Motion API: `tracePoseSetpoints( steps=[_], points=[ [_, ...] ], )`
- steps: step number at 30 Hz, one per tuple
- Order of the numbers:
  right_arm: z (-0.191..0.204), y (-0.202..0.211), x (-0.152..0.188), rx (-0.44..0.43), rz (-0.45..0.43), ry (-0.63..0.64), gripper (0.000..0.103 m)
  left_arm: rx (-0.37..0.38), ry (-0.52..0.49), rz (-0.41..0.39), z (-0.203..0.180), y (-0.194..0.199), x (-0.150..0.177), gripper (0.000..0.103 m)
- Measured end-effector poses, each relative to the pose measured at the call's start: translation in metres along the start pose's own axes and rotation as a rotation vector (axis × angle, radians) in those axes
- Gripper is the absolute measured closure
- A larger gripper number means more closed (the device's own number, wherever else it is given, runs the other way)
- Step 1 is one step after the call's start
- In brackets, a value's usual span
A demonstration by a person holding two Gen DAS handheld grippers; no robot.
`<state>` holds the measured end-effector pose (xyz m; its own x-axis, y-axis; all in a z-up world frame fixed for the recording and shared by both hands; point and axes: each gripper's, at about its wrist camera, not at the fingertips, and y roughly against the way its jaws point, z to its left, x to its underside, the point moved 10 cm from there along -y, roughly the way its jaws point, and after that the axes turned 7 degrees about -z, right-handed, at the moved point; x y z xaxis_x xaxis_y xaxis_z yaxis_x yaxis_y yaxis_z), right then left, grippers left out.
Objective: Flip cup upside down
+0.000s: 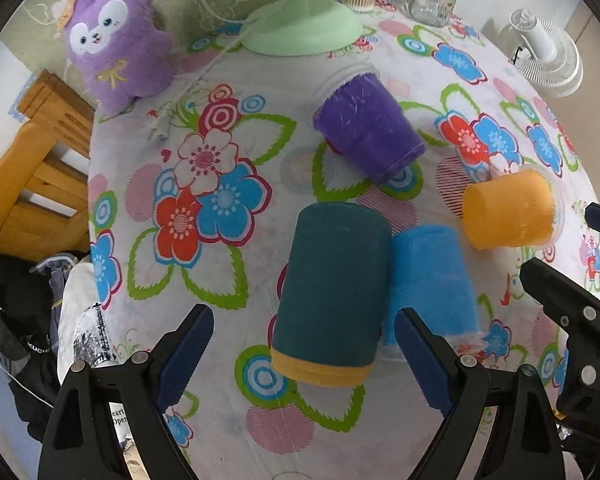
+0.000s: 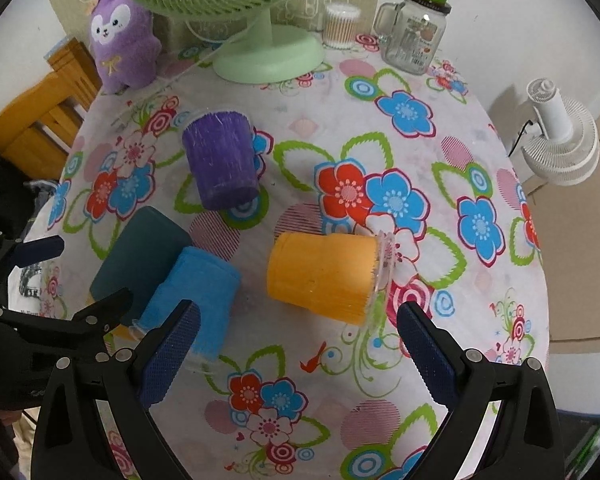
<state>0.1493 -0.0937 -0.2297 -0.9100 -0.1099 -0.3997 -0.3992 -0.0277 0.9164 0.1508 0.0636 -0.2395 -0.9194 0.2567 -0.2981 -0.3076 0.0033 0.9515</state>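
Several cups lie on their sides on the floral tablecloth. A dark teal cup with a yellow rim (image 1: 332, 292) lies between the fingers of my open left gripper (image 1: 304, 356), its rim toward me. A blue cup (image 1: 432, 284) lies against it on the right. A purple cup (image 1: 368, 128) lies farther back and an orange cup (image 1: 508, 210) to the right. In the right wrist view my open right gripper (image 2: 296, 344) hovers just before the orange cup (image 2: 324, 276), with the blue cup (image 2: 196, 300), teal cup (image 2: 140, 256) and purple cup (image 2: 220, 160) to its left.
A green desk fan (image 2: 268, 56), a purple plush toy (image 2: 120, 44), a glass jar with a green lid (image 2: 416, 36) and a cotton swab box (image 2: 340, 26) stand at the table's back. A wooden chair (image 1: 32, 184) is at the left. A white fan (image 2: 560, 144) stands beyond the right edge.
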Motion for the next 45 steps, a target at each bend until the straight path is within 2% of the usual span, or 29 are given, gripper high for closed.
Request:
tracePoseSetpoints(
  steps=[15, 16, 17, 18, 20, 30, 39, 45],
  points=[
    [-0.003, -0.028, 0.000, 0.034, 0.055, 0.023, 0.003, 0.054, -0.017, 0.111, -0.008, -0.047, 0.008, 0.009],
    [-0.003, -0.029, 0.000, 0.035, 0.057, 0.023, 0.003, 0.078, -0.008, 0.118, -0.010, -0.049, 0.010, 0.011],
    [-0.004, -0.029, -0.001, 0.037, 0.056, 0.024, 0.003, 0.079, -0.006, 0.125, -0.010, -0.051, 0.011, 0.017],
    [-0.005, -0.029, -0.001, 0.038, 0.054, 0.024, 0.003, 0.072, -0.011, 0.131, -0.010, -0.054, 0.012, 0.019],
    [-0.005, -0.031, -0.001, 0.033, 0.061, 0.017, 0.003, 0.091, -0.009, 0.140, -0.013, -0.057, 0.015, 0.030],
    [-0.002, -0.030, 0.000, 0.025, 0.067, 0.017, 0.003, 0.101, 0.001, 0.072, -0.018, -0.045, 0.010, 0.032],
    [0.008, -0.012, -0.002, -0.007, 0.042, 0.028, 0.003, 0.070, 0.061, 0.027, -0.012, -0.012, 0.007, 0.033],
    [0.010, 0.003, 0.000, -0.037, 0.023, 0.043, 0.003, 0.051, 0.112, 0.004, -0.009, 0.003, 0.017, 0.033]
  ],
)
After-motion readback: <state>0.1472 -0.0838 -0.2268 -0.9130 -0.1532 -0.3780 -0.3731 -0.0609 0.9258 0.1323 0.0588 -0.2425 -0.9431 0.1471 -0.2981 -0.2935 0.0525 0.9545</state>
